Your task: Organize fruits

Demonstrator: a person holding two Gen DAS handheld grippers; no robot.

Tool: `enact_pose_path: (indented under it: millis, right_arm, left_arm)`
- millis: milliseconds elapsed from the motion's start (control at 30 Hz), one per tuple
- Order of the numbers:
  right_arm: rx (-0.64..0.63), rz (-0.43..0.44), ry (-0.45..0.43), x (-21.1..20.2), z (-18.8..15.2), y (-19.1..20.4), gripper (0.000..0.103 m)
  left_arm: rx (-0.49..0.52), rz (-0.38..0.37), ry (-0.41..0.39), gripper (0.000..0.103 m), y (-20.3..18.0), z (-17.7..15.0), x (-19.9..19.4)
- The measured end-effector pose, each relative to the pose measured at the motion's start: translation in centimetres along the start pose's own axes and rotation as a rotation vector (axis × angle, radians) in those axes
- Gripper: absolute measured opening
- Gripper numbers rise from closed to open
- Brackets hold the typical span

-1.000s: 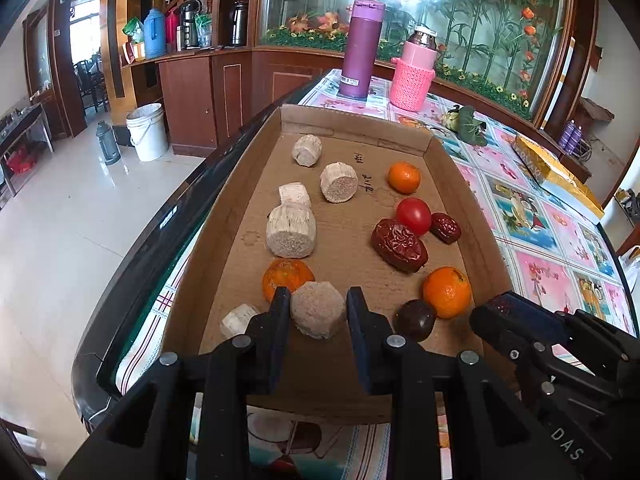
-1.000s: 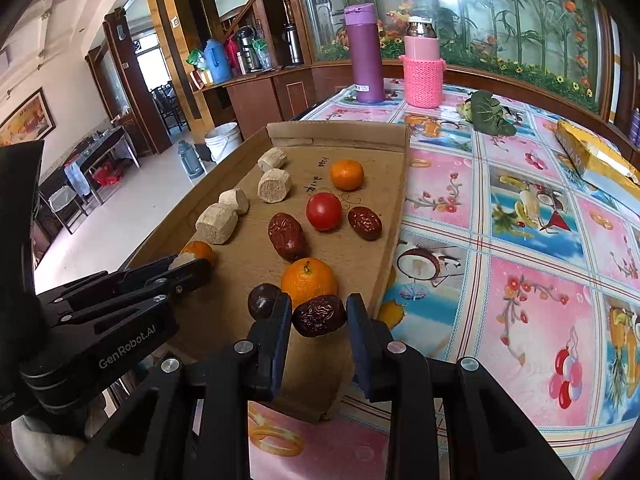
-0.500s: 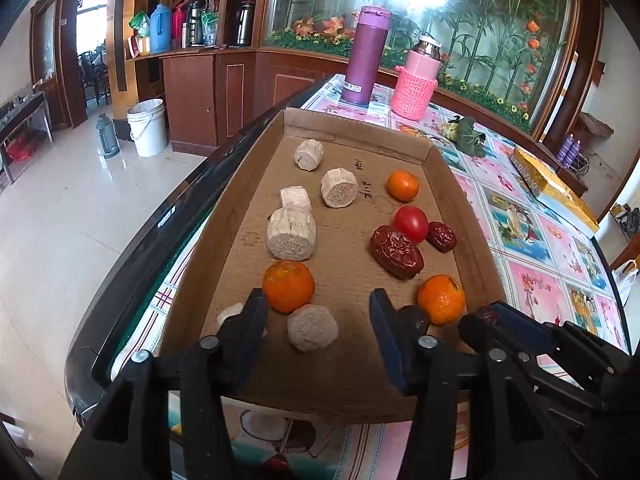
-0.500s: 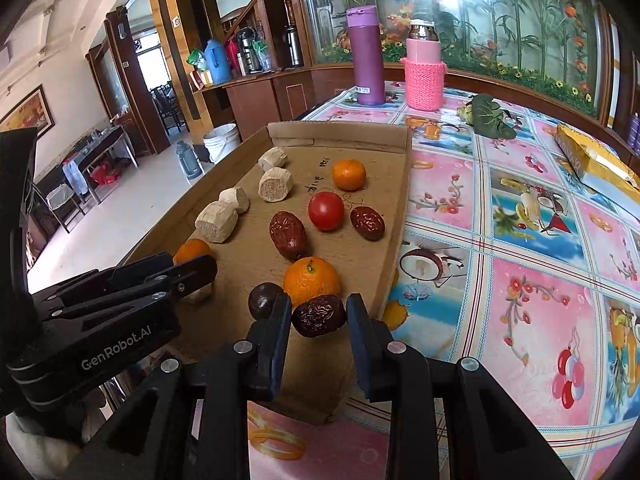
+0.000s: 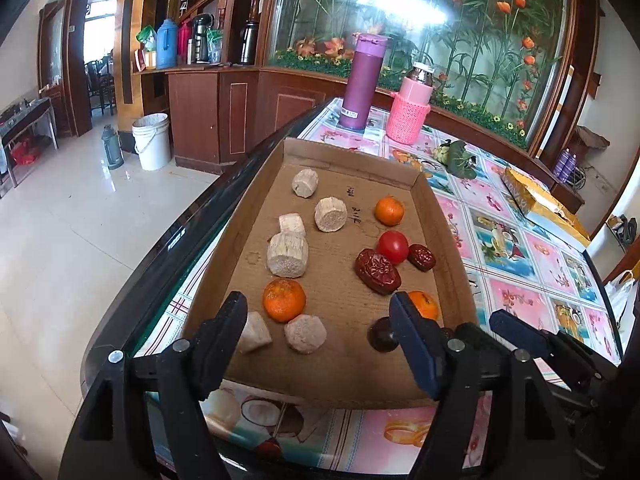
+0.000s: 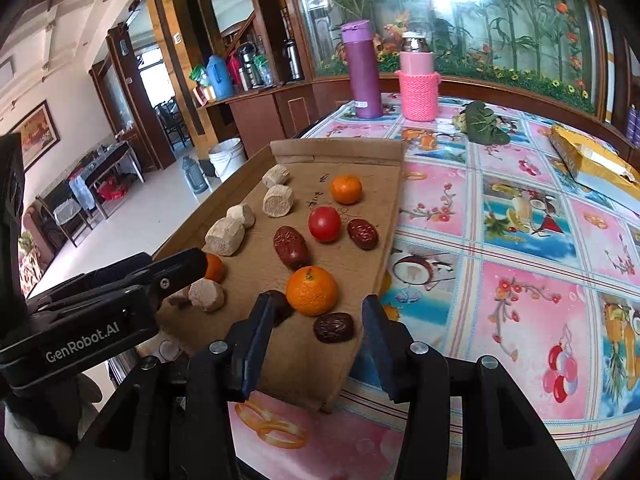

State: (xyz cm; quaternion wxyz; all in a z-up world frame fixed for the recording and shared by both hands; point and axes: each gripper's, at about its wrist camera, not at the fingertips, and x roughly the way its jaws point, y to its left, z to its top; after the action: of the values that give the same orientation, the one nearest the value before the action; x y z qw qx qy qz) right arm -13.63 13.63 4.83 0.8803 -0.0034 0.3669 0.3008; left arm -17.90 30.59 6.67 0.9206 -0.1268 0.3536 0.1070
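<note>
both tongs just opened up, left tongs [image 5: 320, 316] gaping over a pale chunk [image 5: 305, 333] in the cardboard tray [image 5: 352, 376], right tongs [image 6: 316, 312] loose around a wrinkly date [image 6: 333, 327] that only the right view shows

A home, likely a dining or living room. A table [image 6: 520, 208] under a plastic cloth printed with fruit and flowers fills the right of the frame. Behind it, at the top, a glass partition [image 5: 460, 20] painted with bamboo and flowers sits on a dark wood cabinet [image 5: 224, 120]. Thermoses [image 5: 166, 44] stand on a counter at upper left. A white bucket [image 5: 152, 142] sits on the glossy tile floor [image 5: 80, 220], left.
</note>
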Motion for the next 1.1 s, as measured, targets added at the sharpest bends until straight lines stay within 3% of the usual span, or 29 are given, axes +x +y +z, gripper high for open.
enact_pose_path:
  millis: [333,900,1000,1033,1100]
  right_arm:
    - [0.108,-0.035,-0.044,-2.7,-0.9,-3.9,0.058]
    - [0.14,-0.094,-0.092,-6.0,-3.2,-7.0,0.066]
    - [0.127,-0.107,-0.101,-6.3,-3.5,-6.9,0.066]
    - [0.118,-0.113,-0.106,-6.5,-3.6,-6.7,0.066]
    - [0.095,-0.123,-0.118,-6.7,-3.7,-6.3,0.066]
  left_arm:
    - [0.056,0.066,-0.07,0.079,-3.2,-0.5,-2.3]
    - [0.132,0.093,-0.108,0.083,-8.0,-1.8,-3.6]
    - [0.128,0.162,-0.189,0.086,-8.4,-2.0,-4.9]
    - [0.126,0.198,-0.223,0.096,-8.6,-2.1,-5.5]
    - [0.123,0.243,-0.289,0.103,-8.7,-2.2,-6.9]
